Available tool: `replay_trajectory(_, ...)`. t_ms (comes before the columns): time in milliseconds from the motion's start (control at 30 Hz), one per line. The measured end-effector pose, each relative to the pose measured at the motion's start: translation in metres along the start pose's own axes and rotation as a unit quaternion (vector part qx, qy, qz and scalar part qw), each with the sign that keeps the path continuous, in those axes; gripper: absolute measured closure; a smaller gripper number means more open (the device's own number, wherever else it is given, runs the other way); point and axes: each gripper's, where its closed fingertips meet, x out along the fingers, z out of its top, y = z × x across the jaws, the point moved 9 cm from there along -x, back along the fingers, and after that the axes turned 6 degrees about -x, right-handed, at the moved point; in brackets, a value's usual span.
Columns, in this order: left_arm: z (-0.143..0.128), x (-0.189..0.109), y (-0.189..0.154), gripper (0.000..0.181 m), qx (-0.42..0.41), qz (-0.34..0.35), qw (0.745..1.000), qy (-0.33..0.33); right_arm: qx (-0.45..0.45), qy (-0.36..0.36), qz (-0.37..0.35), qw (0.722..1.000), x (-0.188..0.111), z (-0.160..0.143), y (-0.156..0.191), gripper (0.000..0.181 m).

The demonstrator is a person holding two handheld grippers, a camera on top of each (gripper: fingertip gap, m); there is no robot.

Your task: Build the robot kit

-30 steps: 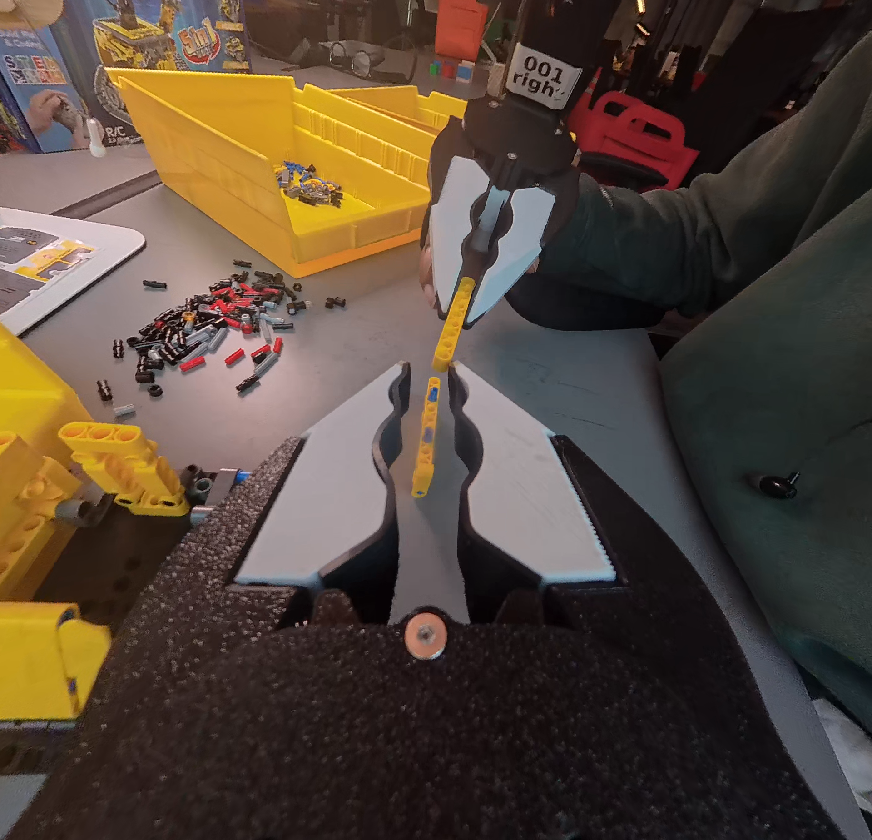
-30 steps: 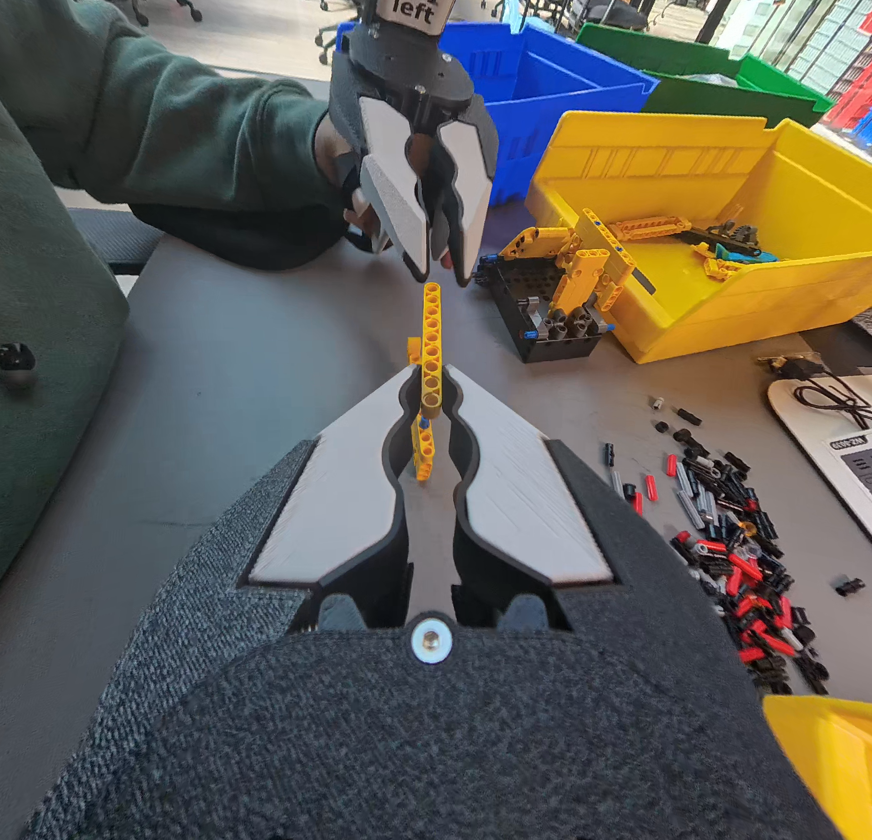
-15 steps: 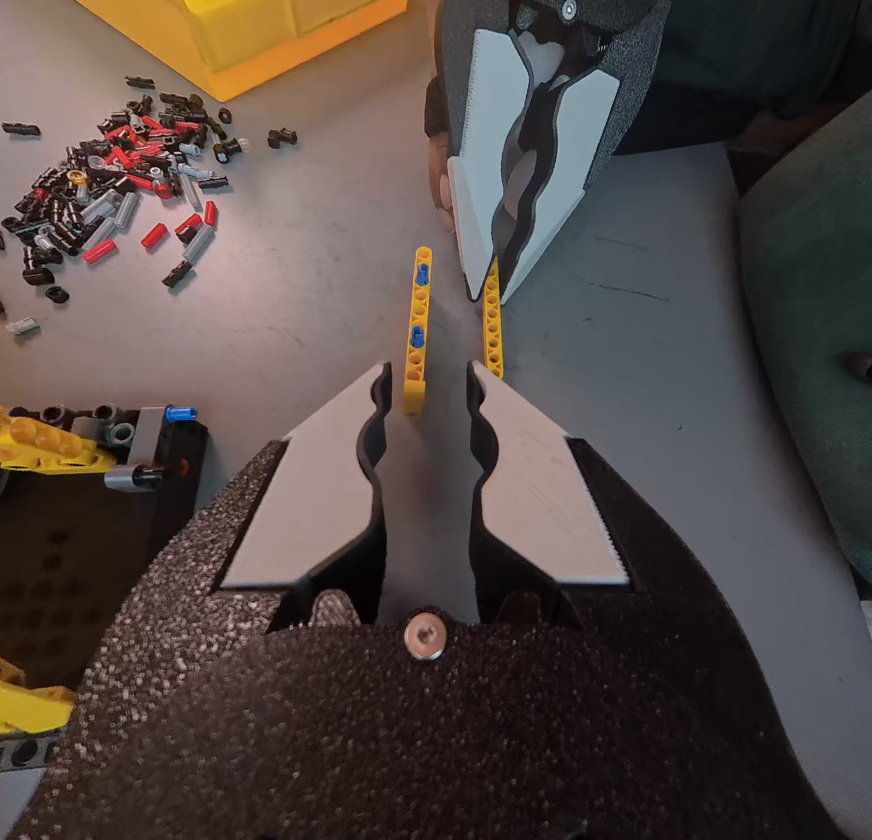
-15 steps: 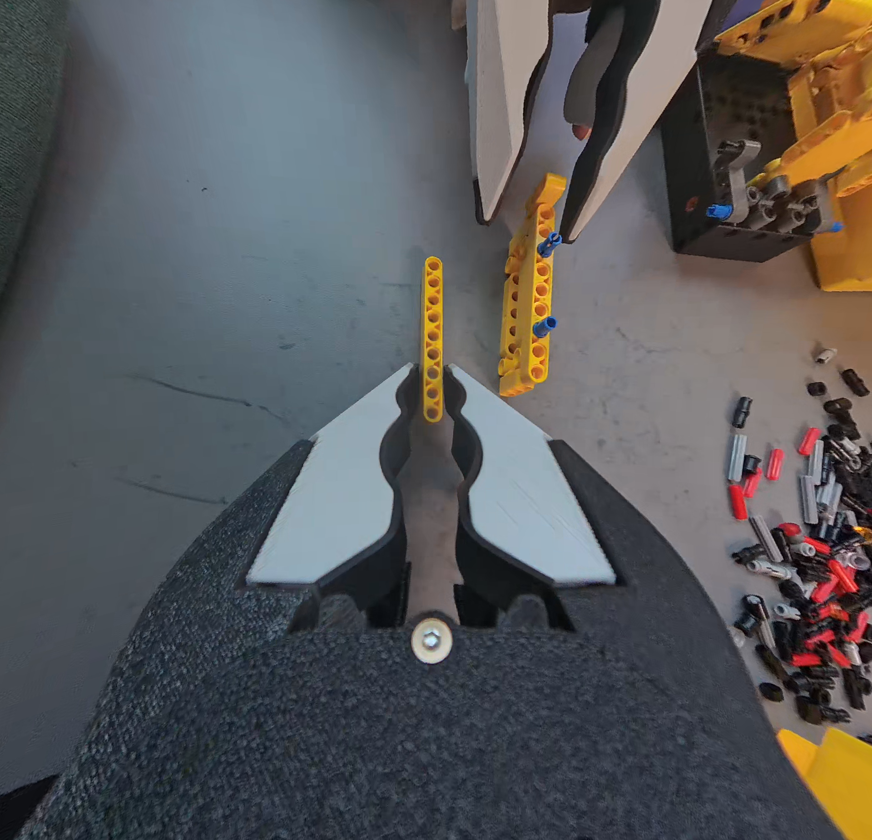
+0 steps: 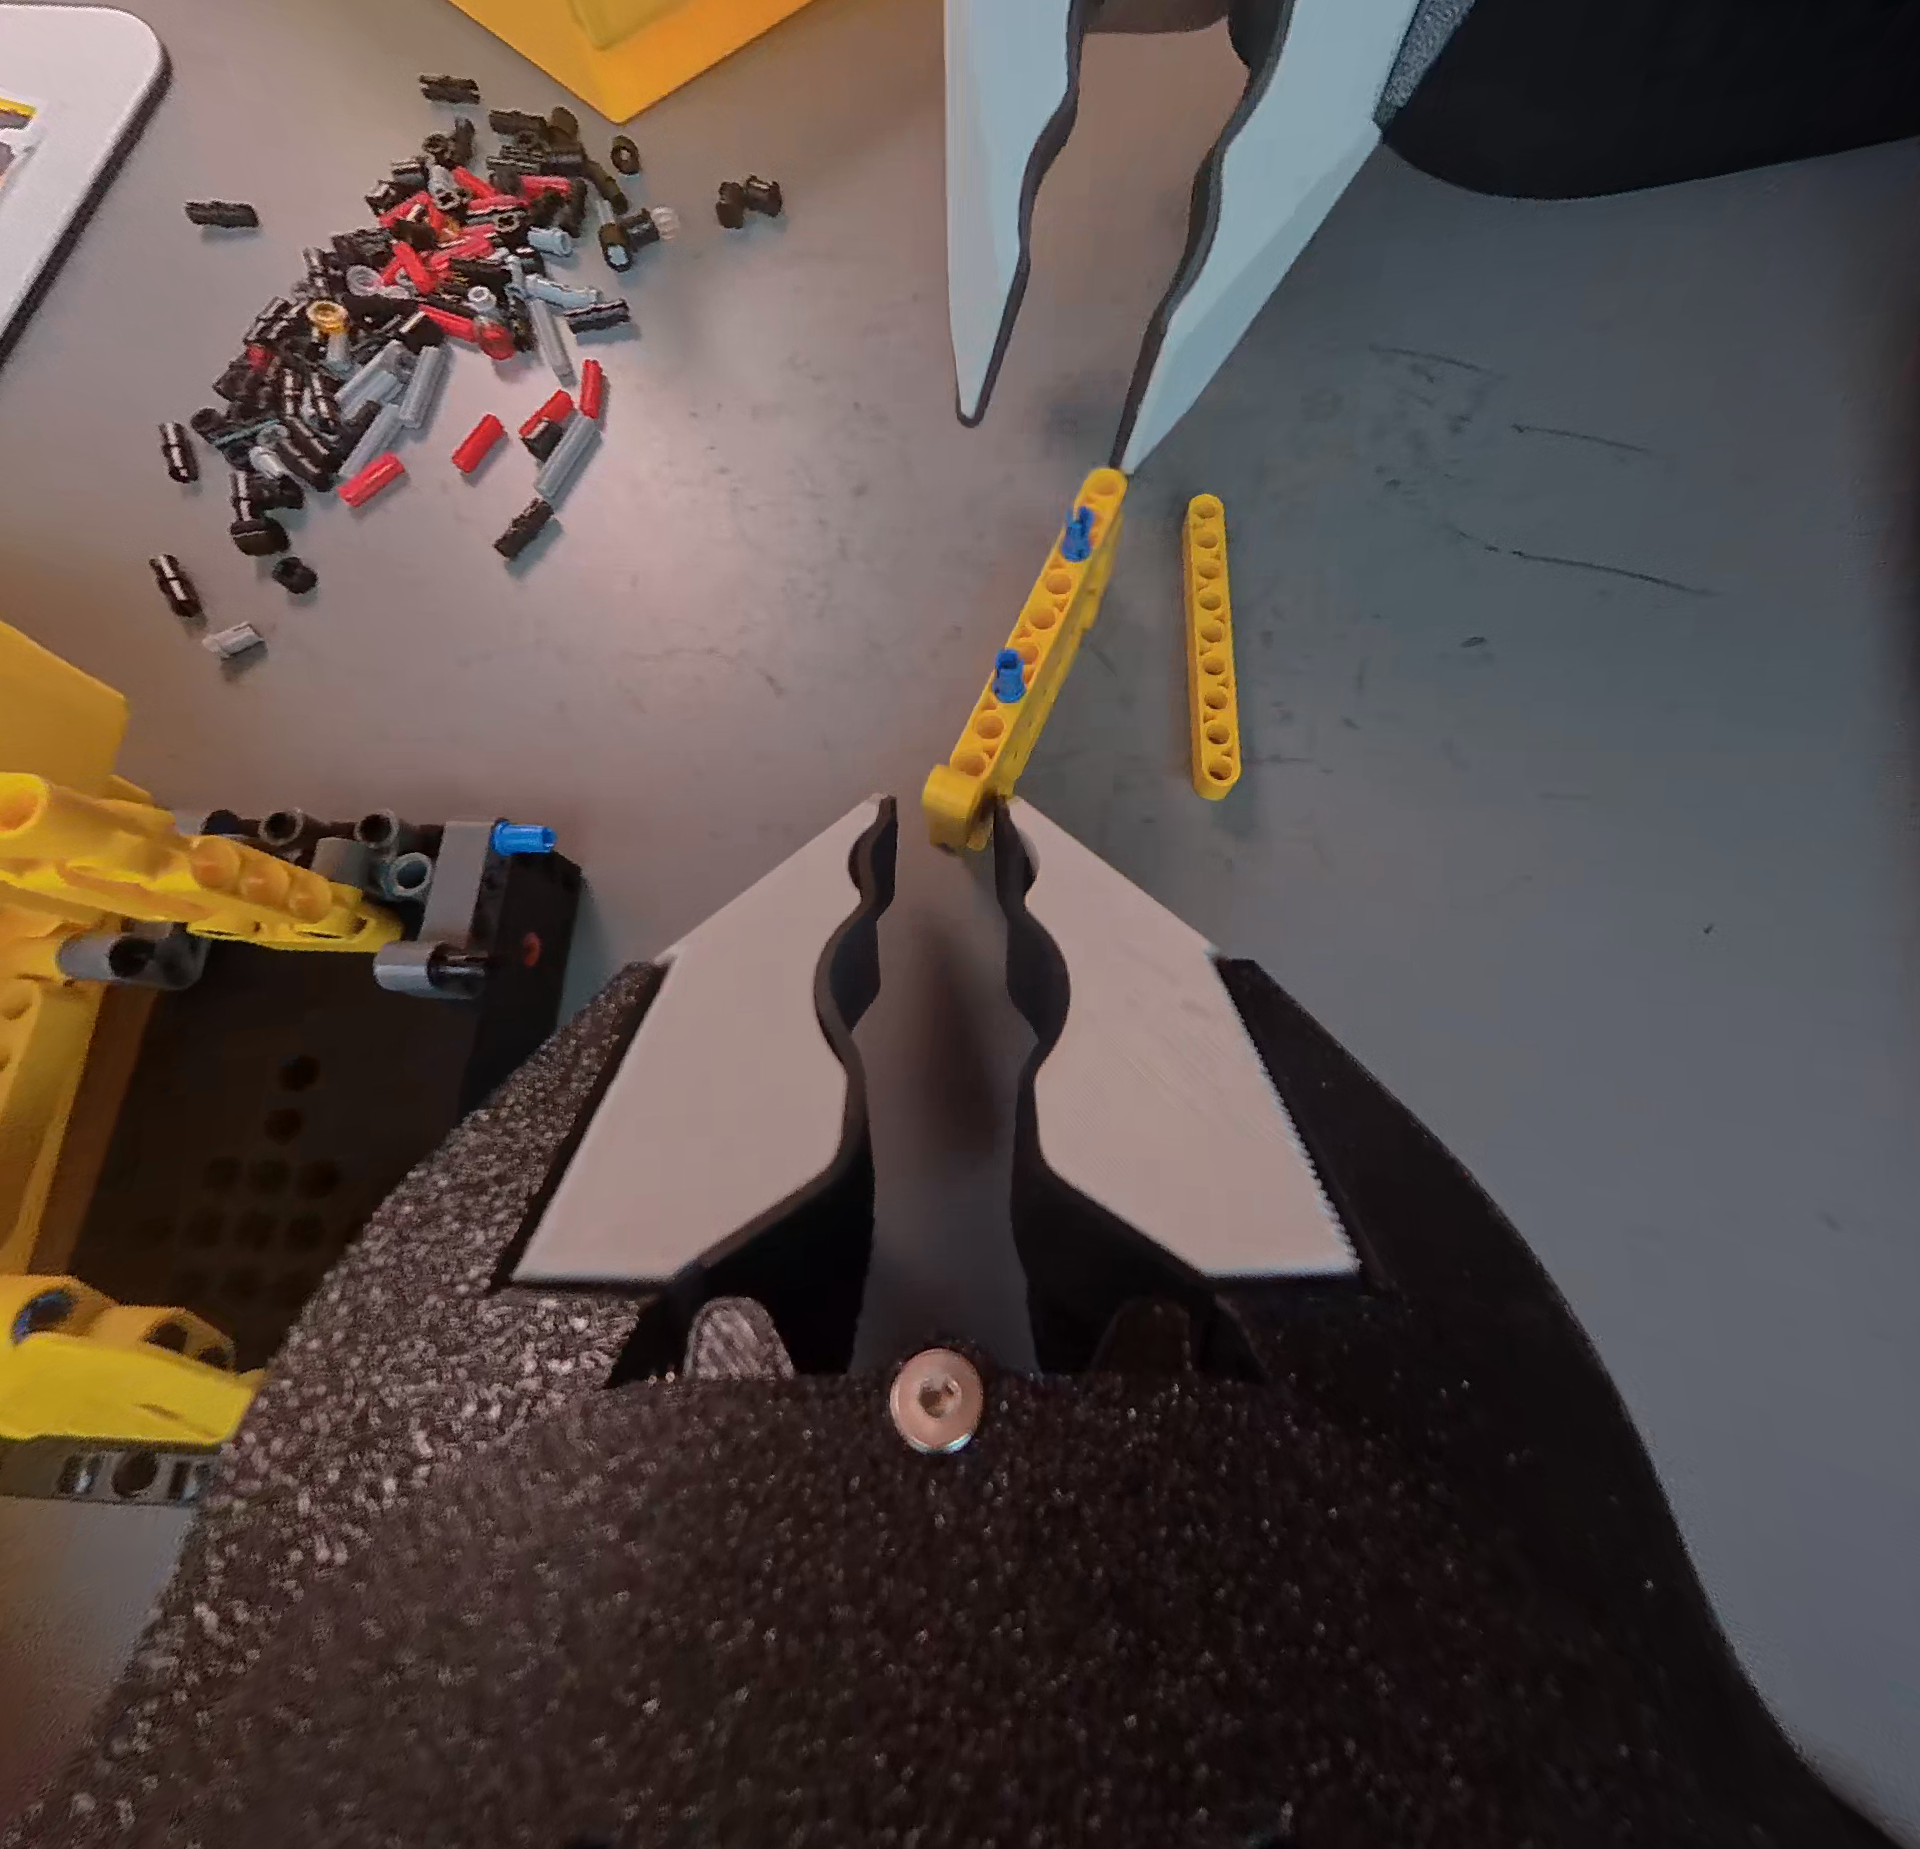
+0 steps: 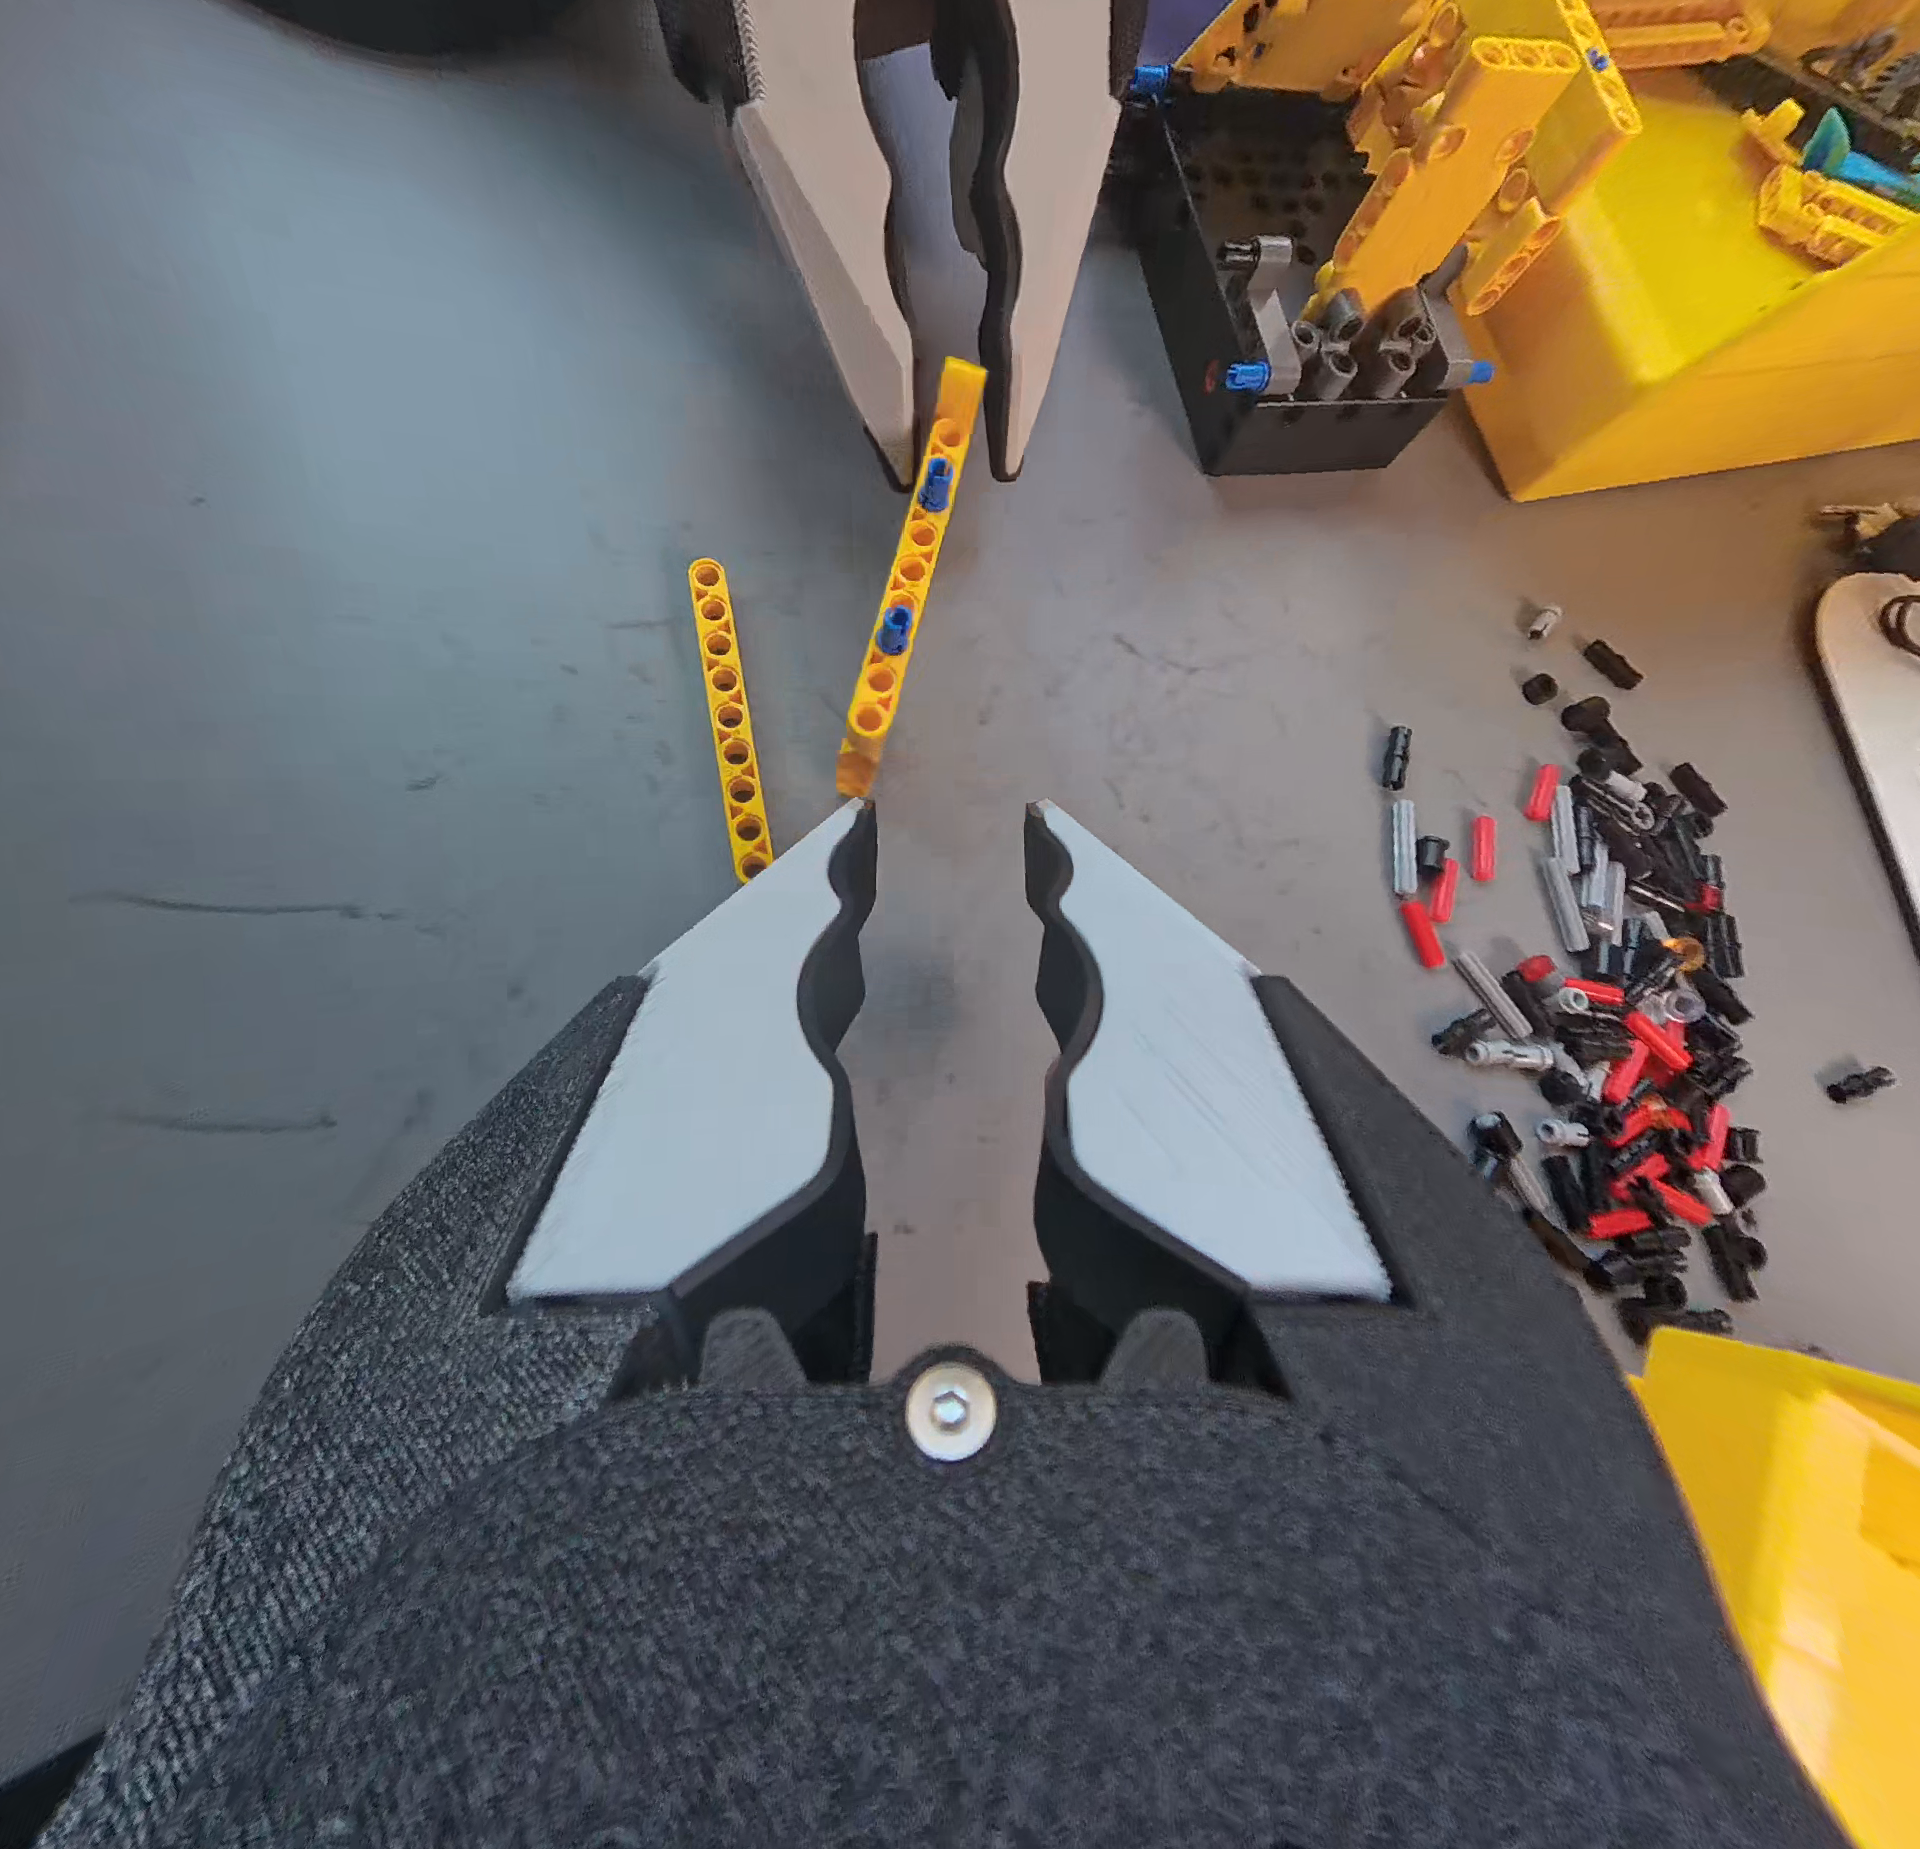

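**Pinned beam caught between two sets of tips**

Down on the grey counter (image 5: pixel 1558 864), with the left hand-held gripper (image 5: pixel 943 812) narrowed to a slim gap about the near end of the yellow beam with two blue pins (image 5: pixel 1039 646). Touching one tip for certain; cannot tell whether truly pinched or only flanked. Opposite, the right hand-held gripper (image 6: pixel 951 810) spread wide and empty, one fingertip against the same beam's other end. Just beside, apart and flat: a thinner yellow beam (image 5: pixel 1210 646), held by nothing.

Likely trouble: with so little of the beam's end between the tips, could pivot or slip out. Could also skid sideways under a nudge from that opposite fingertip and knock the thin beam. Blue pins (image 5: pixel 1078 530) standing proud, so liable to snag a finger.

Only from the right wrist view: the beam's end actually sitting between the left tips, plus a yellow bin (image 6: pixel 1662 345) behind the black-and-yellow model (image 6: pixel 1351 293). Only from the left wrist view: the right fingertip's contact with the beam. In both: the heap of black, red and grey connectors (image 5: pixel 416 324), well apart.
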Motion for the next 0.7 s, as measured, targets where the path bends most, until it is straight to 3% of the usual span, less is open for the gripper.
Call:
replay_trajectory(267, 0.0, -0.008, 0.016, 0.164, -0.024, 0.068, 0.997, -0.016, 0.004, -0.009, -0.001, 1.0, 0.014, 0.009, 0.005, 0.155)
replay_trajectory(567, 0.004, -0.013, 0.014, 0.162, -0.025, 0.05, 0.998, -0.039, 0.025, -0.046, 0.023, 0.998, 0.003, 0.013, 0.005, 0.154)
replay_trajectory(700, 0.006, -0.011, 0.012, 0.161, -0.027, 0.035, 0.998, -0.046, 0.072, -0.085, 0.06, 0.992, -0.004, 0.027, 0.008, 0.132)
